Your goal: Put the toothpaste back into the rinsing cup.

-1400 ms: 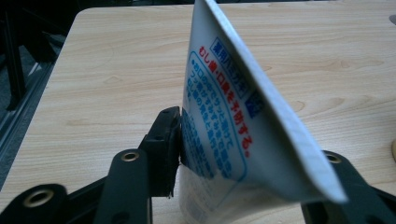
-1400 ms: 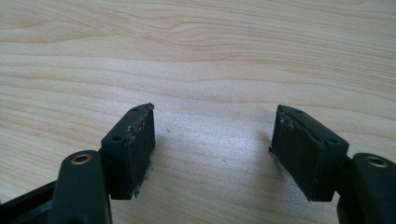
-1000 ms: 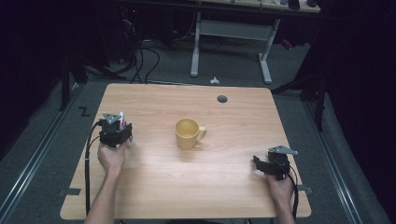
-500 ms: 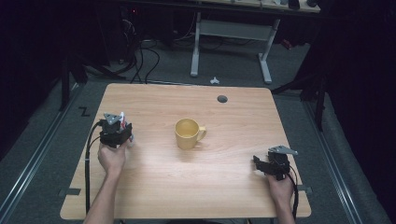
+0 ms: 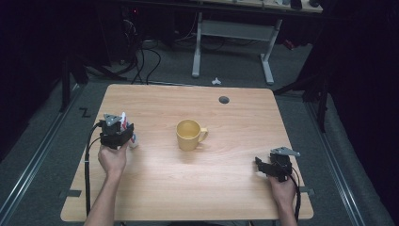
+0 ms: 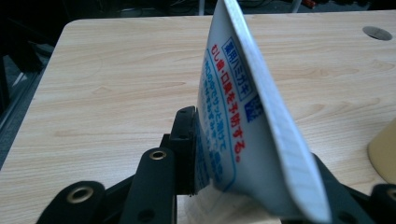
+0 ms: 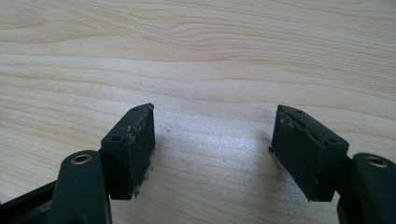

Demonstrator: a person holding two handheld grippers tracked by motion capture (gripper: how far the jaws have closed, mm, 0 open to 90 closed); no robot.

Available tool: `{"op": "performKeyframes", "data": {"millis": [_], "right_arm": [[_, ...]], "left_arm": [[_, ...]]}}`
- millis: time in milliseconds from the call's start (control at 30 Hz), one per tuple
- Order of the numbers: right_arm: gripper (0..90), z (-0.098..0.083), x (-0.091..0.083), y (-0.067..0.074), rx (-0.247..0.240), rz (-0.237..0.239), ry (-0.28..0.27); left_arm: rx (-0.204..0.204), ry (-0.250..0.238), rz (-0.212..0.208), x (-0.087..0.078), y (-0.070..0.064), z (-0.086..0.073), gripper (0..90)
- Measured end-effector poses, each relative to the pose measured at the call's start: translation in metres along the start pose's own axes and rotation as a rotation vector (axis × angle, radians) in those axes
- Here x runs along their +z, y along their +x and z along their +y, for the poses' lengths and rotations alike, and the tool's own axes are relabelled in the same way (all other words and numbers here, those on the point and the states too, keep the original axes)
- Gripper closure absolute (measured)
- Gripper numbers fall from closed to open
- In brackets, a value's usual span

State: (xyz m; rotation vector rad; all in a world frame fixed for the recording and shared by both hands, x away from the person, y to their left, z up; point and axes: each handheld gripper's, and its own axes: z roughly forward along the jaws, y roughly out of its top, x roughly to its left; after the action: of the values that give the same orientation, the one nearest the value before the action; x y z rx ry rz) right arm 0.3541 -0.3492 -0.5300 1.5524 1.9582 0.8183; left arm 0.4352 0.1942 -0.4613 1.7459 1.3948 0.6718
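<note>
The toothpaste tube (image 6: pixel 243 121) is being gripped by the left gripper (image 5: pixel 117 134) near the table's (image 5: pixel 235 197) left edge; in the left gripper view the jaws are being seen clamped on the tube's lower body, with the flat crimped end pointing up and away (printed Japanese text is legible on its white face). The jaws have just been closing, with the tube between them, so the grasp is being judged as freshly made.

The yellow mug (image 5: pixel 190 134) is being left standing upright at the table's centre, handle to the right, well apart from both grippers; its inside is appearing empty as far as the high view allows.

The right gripper (image 5: pixel 273 165) is being held low over bare wood near the right edge, jaws spread wide, nothing between them.

Progress judgement: pickup is being counted as done. The carry to the mug and the placing (presumably into it) are being judged as not yet done.
</note>
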Motion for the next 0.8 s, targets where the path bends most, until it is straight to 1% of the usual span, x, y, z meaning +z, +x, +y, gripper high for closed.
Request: {"op": "performKeyframes", "data": {"millis": [100, 367, 767, 800], "right_arm": [[30.2, 0.0, 0.0, 0.0, 0.0, 0.0, 0.0], [30.3, 0.0, 0.0, 0.0, -0.001, 0.0, 0.0], [30.2, 0.0, 0.0, 0.0, -0.001, 0.0, 0.0], [30.3, 0.0, 0.0, 0.0, -0.001, 0.0, 0.0]], "left_arm": [[0.004, -0.002, -0.016, -0.002, -0.003, 0.0, 67.9], [0.032, 0.004, -0.043, -0.008, -0.008, 0.0, 67.9], [0.036, 0.002, -0.073, -0.015, -0.012, 0.0, 67.9], [0.041, 0.006, -0.082, -0.016, -0.014, 0.0, 67.9]]}}
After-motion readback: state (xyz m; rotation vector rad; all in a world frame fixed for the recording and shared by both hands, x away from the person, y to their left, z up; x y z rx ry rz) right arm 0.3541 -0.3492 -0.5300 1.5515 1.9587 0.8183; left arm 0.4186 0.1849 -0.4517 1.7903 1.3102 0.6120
